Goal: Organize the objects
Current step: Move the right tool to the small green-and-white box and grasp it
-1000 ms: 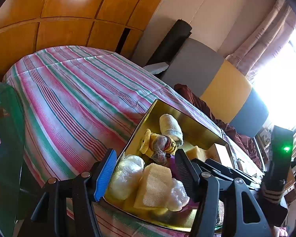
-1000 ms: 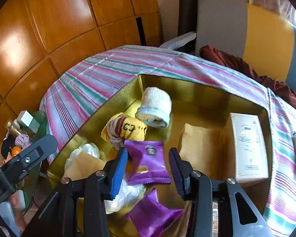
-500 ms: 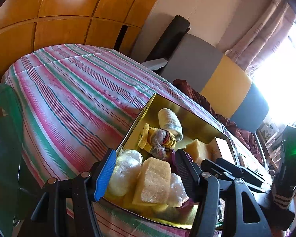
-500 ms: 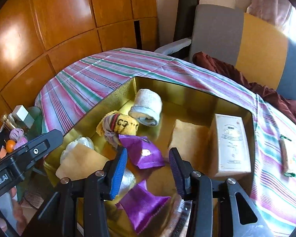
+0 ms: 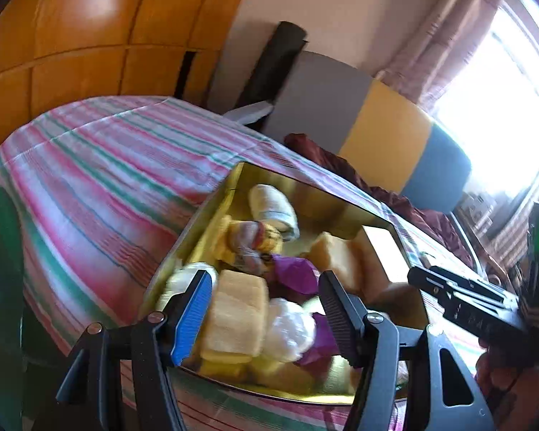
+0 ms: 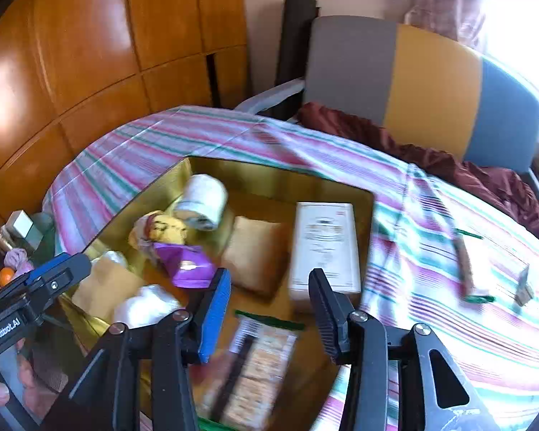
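A gold tin tray (image 6: 276, 176) (image 5: 233, 186) lies on the striped bedspread. It holds a rolled white sock (image 6: 203, 197), a yellow sock bundle (image 6: 160, 230), a purple packet (image 6: 187, 262) (image 5: 294, 273), a tan sponge (image 6: 255, 248) (image 5: 237, 316), a white box (image 6: 323, 244), clear wrapped bundles (image 6: 143, 305) and a cracker pack (image 6: 258, 362). My left gripper (image 5: 266, 312) is open and empty above the tray's near end. My right gripper (image 6: 269, 305) is open and empty above the cracker pack.
Small items (image 6: 467, 265) lie on the bedspread right of the tray. A grey, yellow and blue headboard (image 6: 413, 82) and a maroon blanket (image 6: 431, 151) are behind. A glass side table with small bottles (image 6: 14, 233) stands at the left.
Both grippers have pulled back and up from the tray. The right gripper has swung right, off the purple packets and over the cracker pack. Both stayed open.
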Tool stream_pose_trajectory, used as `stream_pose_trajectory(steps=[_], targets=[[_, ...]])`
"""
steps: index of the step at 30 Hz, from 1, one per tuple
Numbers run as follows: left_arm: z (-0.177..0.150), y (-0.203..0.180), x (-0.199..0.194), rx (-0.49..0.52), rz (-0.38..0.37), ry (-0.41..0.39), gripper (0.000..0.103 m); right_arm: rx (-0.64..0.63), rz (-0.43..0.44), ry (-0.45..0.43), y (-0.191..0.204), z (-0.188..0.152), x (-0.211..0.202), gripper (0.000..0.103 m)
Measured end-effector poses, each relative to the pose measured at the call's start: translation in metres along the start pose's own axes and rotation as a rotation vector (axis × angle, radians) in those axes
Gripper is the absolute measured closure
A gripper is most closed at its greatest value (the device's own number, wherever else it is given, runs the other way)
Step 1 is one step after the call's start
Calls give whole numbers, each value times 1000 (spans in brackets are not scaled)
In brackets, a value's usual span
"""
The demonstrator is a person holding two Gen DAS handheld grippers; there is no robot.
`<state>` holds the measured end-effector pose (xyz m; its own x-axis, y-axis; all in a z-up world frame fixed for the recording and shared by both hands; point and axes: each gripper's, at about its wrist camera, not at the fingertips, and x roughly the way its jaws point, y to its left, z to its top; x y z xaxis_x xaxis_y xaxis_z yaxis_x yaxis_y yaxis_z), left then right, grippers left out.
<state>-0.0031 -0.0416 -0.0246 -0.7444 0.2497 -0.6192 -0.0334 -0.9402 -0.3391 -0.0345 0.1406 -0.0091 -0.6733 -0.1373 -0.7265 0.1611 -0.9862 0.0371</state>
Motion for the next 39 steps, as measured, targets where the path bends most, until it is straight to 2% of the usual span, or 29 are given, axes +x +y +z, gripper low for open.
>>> stream_pose_trajectory(steps=[9,12,15,17,22,26,30,34,39], targets=[[-16,-55,-8,133,-122,6,41,82,-96,-36,-61,-16,-26,53],[-22,-79,-8,170,-174,22,41,123,-147,-40,-86,-26,-32,50],[-30,-105,-7,223,-226,49,40,173,-203,-54,-113,-40,-39,42],[-36,-123,-6,263,-270,75,40,222,-248,-50,-134,-54,-41,37],[-57,-169,-2,392,-348,143,40,401,-319,38,-201,-98,-30,37],[-70,-198,3,428,-392,186,40,554,-361,71,-260,-121,-25,37],[-78,-218,11,441,-400,220,40,615,-398,21,-306,-109,-23,37],[-78,-227,18,457,-382,236,40,664,-397,-9,-339,-85,-15,37],[-78,-231,32,450,-348,266,40,678,-397,-1,-370,-53,12,37]])
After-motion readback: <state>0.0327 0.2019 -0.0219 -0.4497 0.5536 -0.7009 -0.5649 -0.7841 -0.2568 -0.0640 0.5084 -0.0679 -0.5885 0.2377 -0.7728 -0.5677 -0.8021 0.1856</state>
